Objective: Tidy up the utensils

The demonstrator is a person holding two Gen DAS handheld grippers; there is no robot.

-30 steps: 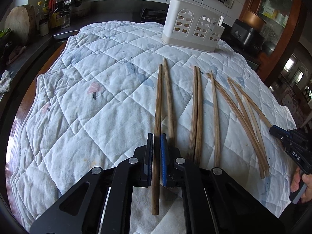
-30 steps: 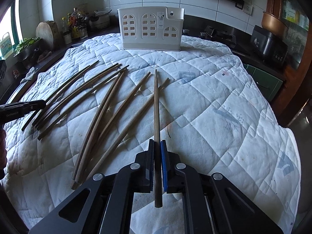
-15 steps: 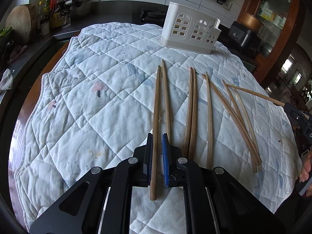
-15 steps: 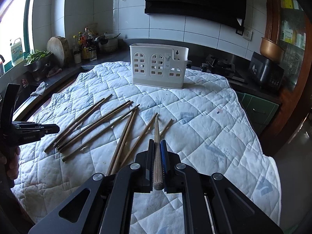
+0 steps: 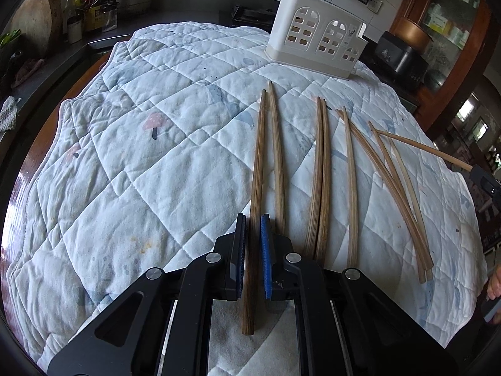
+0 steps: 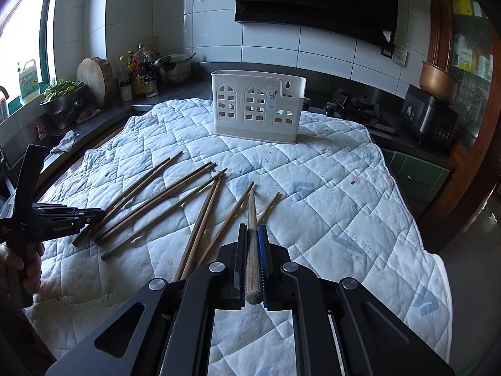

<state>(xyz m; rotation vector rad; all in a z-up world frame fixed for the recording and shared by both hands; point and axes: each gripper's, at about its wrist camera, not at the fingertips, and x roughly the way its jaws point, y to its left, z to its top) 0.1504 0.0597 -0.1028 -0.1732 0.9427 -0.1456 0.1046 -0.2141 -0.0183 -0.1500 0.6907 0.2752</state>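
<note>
Chopsticks [image 5: 319,175] are lying in a loose row on the quilted cloth [image 5: 162,169] covering the desk, tips pointing toward the white utensil caddy [image 6: 258,106], which is standing upright at the far end of the cloth, well apart from them.

Left gripper [image 5: 253,219] is sitting low over the near end of the row, its fingers [image 5: 241,244] narrow around one dark chopstick [image 5: 258,163]. That stick is running between both pads with a thin gap showing on each side, so I can't tell whether they're actually clamping it. Its butt end is sticking out behind the fingers. A second stick [image 5: 277,156] is lying just beside it on the right.

Right gripper [image 6: 252,228] is raised above the cloth, fingers pinching a lifted chopstick [image 6: 251,244]. The tip is pointing toward the caddy and the butt end is poking out behind the pads.

In the left wrist view that lifted stick [image 5: 422,148] is angling in from the right edge, over the far-right sticks in the row.
</note>
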